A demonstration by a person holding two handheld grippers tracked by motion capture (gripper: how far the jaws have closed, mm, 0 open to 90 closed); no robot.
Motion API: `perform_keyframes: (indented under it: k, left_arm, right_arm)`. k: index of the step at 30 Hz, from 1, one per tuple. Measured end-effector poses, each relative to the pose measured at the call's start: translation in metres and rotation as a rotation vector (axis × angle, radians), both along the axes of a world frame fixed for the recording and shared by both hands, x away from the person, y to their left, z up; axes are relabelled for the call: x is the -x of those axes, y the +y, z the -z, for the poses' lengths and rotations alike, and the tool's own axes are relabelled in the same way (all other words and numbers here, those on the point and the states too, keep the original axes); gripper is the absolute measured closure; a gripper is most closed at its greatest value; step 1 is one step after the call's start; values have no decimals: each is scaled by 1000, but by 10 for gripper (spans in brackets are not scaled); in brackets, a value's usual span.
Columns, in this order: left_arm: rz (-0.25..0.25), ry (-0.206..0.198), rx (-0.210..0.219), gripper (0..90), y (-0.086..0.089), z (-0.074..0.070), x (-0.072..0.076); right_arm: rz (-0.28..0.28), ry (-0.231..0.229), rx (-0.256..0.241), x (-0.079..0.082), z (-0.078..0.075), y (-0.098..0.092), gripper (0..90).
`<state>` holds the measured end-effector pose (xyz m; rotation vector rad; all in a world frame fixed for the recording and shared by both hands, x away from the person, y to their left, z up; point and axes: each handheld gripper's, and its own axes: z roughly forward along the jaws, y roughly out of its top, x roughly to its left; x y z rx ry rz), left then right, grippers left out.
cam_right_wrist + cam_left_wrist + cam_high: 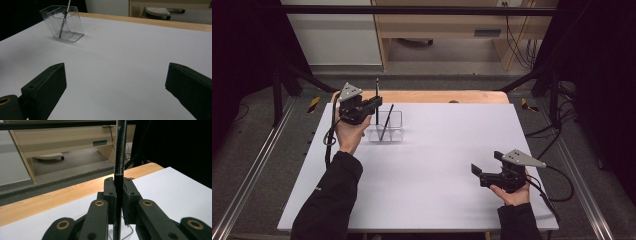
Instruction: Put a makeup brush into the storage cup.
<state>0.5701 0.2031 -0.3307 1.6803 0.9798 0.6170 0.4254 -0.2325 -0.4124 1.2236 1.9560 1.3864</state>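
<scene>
Two pens are in play at the far left of the white table (pixel 437 165); one black pen (pixel 377 102) stands upright, pinched in the left gripper (pixel 374 104) above the clear holder (pixel 394 131), while a second pen (pixel 386 122) leans slanted inside that box. In the left gripper view the jaws press together on the pen's dark barrel (pixel 119 180), roughly at its middle, the glossy upper part rising past the frame's top. I judge the pen light, stiff and smooth, so apt to slip or pivot if held loosely; a firm hold near mid-length should keep it plumb. The holder looks like thin, hard transparent plastic, square-walled, light enough to tip if a pen knocks its rim. The right gripper (pixel 478 174) rests at the near right, well apart, jaws spread wide and holding nothing over the matte sheet; a wooden edge (pixel 437 96) borders the far side.
</scene>
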Motion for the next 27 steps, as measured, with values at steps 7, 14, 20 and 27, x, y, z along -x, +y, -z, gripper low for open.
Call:
perform_keyframes:
  k: [7, 14, 20, 27]
  left_arm:
    - [-13, 8, -4, 826, 2, 2, -10]
    - [-26, 6, -14, 826, 2, 3, -20]
    - [-33, 1, -22, 826, 2, 3, -28]
    - [-35, 1, -29, 826, -2, 7, -35]
  right_arm:
    - [1, -2, 6, -1, 1, 0, 41]
    - [1, 1, 7, -1, 1, 0, 40]
    - [3, -2, 3, -1, 1, -2, 40]
    - [3, -4, 0, 0, 0, -2, 40]
